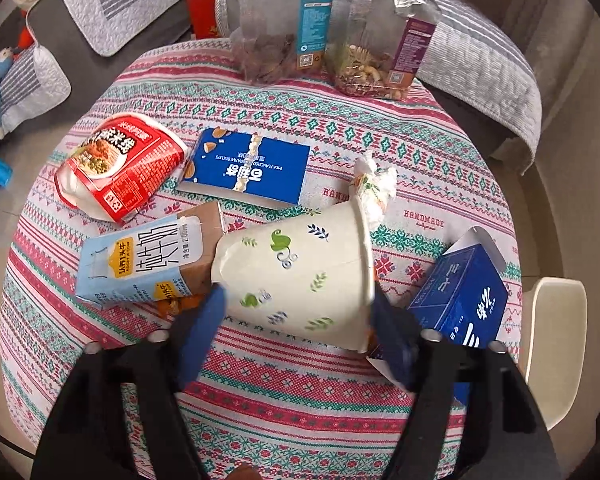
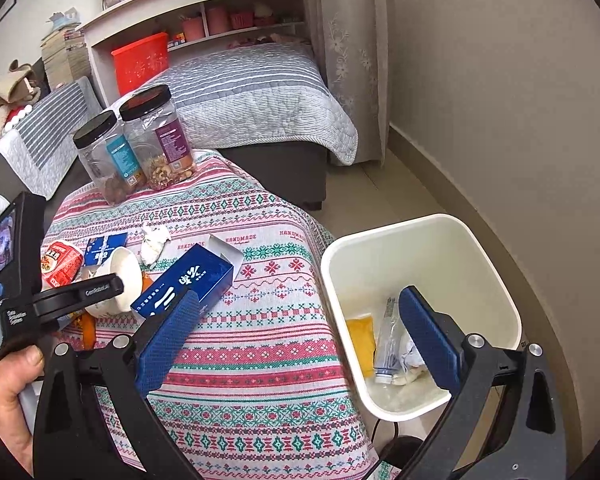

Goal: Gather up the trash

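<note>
Left wrist view: the left gripper [image 1: 296, 308] straddles a paper cup [image 1: 300, 268] lying on its side near the near edge of the table [image 1: 260, 400]. The cup's long axis runs across the jaws, base left and mouth right; one blue pad sits at the base and the other at the rim. Whether the pads already press on the cup cannot be told. A milk carton [image 1: 140, 264] touches the cup's base; a blue box [image 1: 460, 296] lies just right of it.

Right wrist view: the right gripper [image 2: 296, 340], wide open and empty, hangs between the table's right edge and the white bin [image 2: 420, 240] beside it. The left gripper is nearer the cup; the bin lies to its right.
</note>
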Demonstrator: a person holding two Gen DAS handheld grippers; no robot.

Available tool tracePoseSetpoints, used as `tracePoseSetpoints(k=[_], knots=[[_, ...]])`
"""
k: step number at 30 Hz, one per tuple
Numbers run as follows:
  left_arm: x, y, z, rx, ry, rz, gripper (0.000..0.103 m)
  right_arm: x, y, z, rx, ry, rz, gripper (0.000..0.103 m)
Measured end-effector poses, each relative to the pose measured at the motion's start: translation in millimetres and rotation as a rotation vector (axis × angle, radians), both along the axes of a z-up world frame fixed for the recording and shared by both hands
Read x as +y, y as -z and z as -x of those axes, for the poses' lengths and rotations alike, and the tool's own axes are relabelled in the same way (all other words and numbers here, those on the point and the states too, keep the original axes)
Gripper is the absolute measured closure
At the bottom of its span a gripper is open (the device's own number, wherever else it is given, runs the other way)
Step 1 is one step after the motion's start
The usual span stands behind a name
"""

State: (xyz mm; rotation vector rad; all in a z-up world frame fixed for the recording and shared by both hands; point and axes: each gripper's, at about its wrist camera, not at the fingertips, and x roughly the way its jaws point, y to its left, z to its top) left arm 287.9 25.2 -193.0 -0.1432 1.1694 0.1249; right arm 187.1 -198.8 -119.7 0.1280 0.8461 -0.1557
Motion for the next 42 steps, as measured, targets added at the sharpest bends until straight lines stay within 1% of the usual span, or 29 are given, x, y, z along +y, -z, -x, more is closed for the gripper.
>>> tracePoseSetpoints(k=[2, 3, 4, 5, 8, 12, 13, 14, 15, 16, 18, 19, 21, 22, 24, 25, 26, 28, 31, 33, 35, 38, 42], knots=[[1, -8, 7, -0.014, 0.023, -0.004, 0.065, 2, 2, -2, 0.011, -0.004, -0.014, 0.007], [1, -12, 12, -0.023, 0.032, -0.014, 0.070, 3, 4, -4, 0.018, -0.004, -0.025, 0.007], [2, -16, 17, -0.032, 0.044, -0.023, 0.079, 3, 6, -6, 0.029, -0.002, -0.042, 0.007], [4, -19, 21, -0.036, 0.053, -0.015, 0.082, 4, 9, -8, 0.040, 0.001, -0.057, 0.007], [17, -28, 34, -0.039, 0.061, 0.045, 0.083, 3, 19, -14, 0.086, 0.023, -0.126, 0.007], [35, -38, 45, -0.039, 0.090, 0.043, 0.083, 4, 24, -15, 0.114, 0.041, -0.219, 0.007], [38, -38, 45, -0.030, 0.103, 0.044, 0.081, 5, 24, -14, 0.110, 0.039, -0.217, 0.007], [40, -37, 45, -0.016, 0.125, 0.032, 0.073, 7, 22, -14, 0.105, 0.036, -0.205, 0.007], [40, -36, 44, -0.001, 0.153, 0.013, 0.068, 8, 21, -13, 0.098, 0.033, -0.186, 0.007], [39, -36, 43, 0.012, 0.178, -0.006, 0.060, 9, 20, -13, 0.096, 0.031, -0.177, 0.007], [37, -35, 45, 0.026, 0.199, -0.034, 0.060, 8, 19, -14, 0.094, 0.030, -0.183, 0.007], [38, -34, 48, 0.035, 0.207, -0.033, 0.060, 7, 19, -14, 0.095, 0.031, -0.189, 0.007], [36, -32, 52, 0.046, 0.219, -0.034, 0.057, 7, 19, -15, 0.096, 0.030, -0.194, 0.007], [34, -31, 53, 0.046, 0.223, -0.045, 0.053, 8, 19, -15, 0.096, 0.027, -0.193, 0.007], [31, -27, 54, 0.052, 0.232, -0.071, 0.053, 9, 20, -15, 0.099, 0.018, -0.190, 0.007], [30, -25, 54, 0.057, 0.231, -0.080, 0.049, 10, 20, -15, 0.099, 0.014, -0.187, 0.007], [30, -25, 53, 0.059, 0.226, -0.080, 0.039, 10, 19, -14, 0.098, 0.012, -0.184, 0.007], [33, -27, 53, 0.058, 0.211, -0.049, 0.029, 8, 19, -14, 0.097, 0.013, -0.184, 0.007], [36, -32, 53, 0.074, 0.198, 0.050, 0.024, 6, 20, -14, 0.099, 0.017, -0.193, 0.007], [35, -35, 56, 0.086, 0.192, 0.092, 0.023, 6, 20, -14, 0.101, 0.015, -0.196, 0.007], [33, -35, 55, 0.088, 0.190, 0.091, 0.022, 8, 20, -14, 0.100, 0.008, -0.189, 0.007], [32, -24, 50, 0.108, 0.154, 0.046, 0.022, 10, 19, -13, 0.096, -0.003, -0.167, 0.007], [40, -4, 36, 0.159, 0.093, 0.066, 0.022, 11, 18, -13, 0.091, -0.005, -0.138, 0.007]])
